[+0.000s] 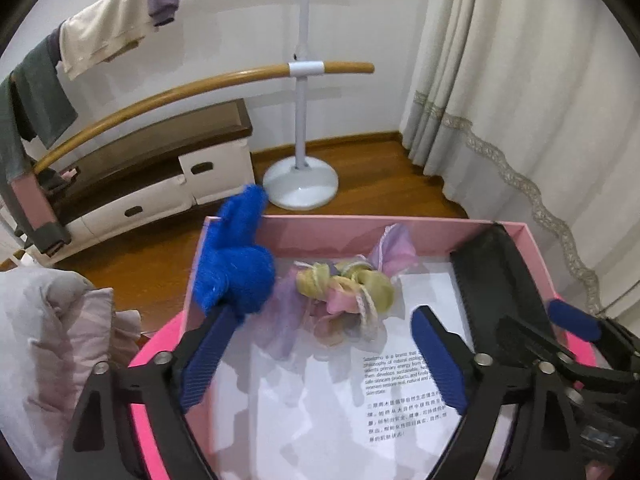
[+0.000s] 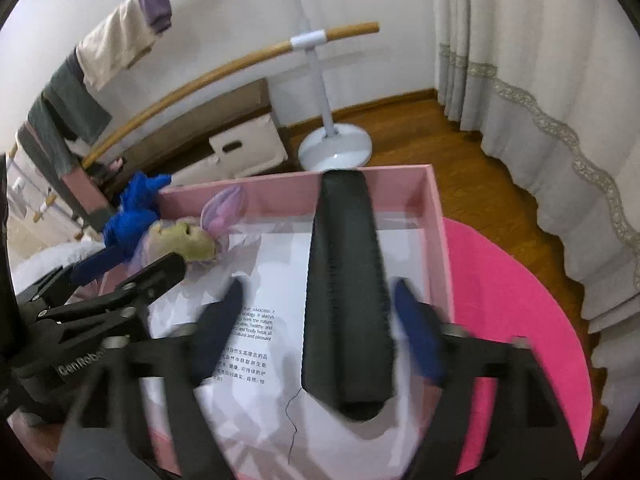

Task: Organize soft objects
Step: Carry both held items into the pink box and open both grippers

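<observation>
Left claw (image 1: pixel 324 354): jaws spread wide, lower centre of the left wrist view, hanging over the open pink box (image 1: pixel 360 230). Nothing sits between the blue pads. A fuzzy blue cloth (image 1: pixel 236 264) lies over the box's left wall, touching the tip of the left finger (image 1: pixel 208 354); whether it is caught on that finger or merely draped there, cannot tell.

Right claw (image 2: pixel 318 318): jaws also apart, lower centre of the right wrist view. A long black folded item (image 2: pixel 346 292) lies between the two pads, running from the box's far wall toward the camera. The pads stand on either side of it; contact cannot be confirmed, as the view is blurred. In the left wrist view the same black item sits along the right wall of the box, with the right claw beside it.

Box contents: white printed sheet (image 1: pixel 384 396) lining the bottom. A bundle of sheer pastel fabric pieces (image 1: pixel 344 292), yellow, pink and lilac, lies near the far left corner, just right of the blue cloth.

Surroundings: box rests on a bright pink round surface (image 2: pixel 516 304). Pale bedding (image 1: pixel 48 344) at lower left of the left wrist view. Beyond, a wood floor (image 1: pixel 368 168), a white stand with wooden rails (image 1: pixel 306 68) bearing hung garments (image 1: pixel 104 40), low drawers (image 1: pixel 176 184) against the wall, and a cream curtain (image 1: pixel 520 100) at right.
</observation>
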A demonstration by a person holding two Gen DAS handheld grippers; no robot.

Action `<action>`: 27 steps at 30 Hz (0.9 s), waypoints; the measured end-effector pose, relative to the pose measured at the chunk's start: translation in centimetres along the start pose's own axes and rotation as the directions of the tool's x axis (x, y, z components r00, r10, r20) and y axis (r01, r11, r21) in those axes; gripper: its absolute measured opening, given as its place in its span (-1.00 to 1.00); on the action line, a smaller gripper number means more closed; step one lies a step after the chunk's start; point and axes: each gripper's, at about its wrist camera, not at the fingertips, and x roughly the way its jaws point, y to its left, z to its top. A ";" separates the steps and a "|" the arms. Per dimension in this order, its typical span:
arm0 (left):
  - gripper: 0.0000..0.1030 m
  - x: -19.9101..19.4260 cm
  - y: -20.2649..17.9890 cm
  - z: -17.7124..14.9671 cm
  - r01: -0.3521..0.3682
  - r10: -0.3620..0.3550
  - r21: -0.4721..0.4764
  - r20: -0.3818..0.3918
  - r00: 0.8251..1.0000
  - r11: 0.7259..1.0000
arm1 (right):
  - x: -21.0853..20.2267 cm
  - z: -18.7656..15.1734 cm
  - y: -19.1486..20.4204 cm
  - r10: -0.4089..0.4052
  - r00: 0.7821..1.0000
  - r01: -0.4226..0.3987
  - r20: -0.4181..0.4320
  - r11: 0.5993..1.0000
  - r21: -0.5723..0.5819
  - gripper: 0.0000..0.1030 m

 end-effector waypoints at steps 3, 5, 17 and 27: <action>0.92 -2.2 1.6 -1.2 -0.013 0.014 -0.014 0.058 0.998 1.000 | -2.1 -0.3 -0.4 0.000 0.998 -0.001 0.056 1.000 0.019 1.00; 0.98 -4.9 2.3 -2.9 -0.006 0.009 -0.025 0.095 0.995 1.000 | -3.5 -0.6 -0.3 -0.010 0.997 0.009 0.083 1.000 0.020 1.00; 1.00 -18.1 4.1 -12.6 -0.049 0.064 -0.057 0.309 0.949 0.997 | -14.6 -4.8 1.3 -0.042 0.962 0.042 0.270 0.999 0.005 1.00; 1.00 -26.9 4.1 -23.8 -0.067 0.095 -0.080 0.430 0.898 0.995 | -22.1 -11.1 2.9 -0.078 0.909 0.089 0.409 0.996 -0.009 1.00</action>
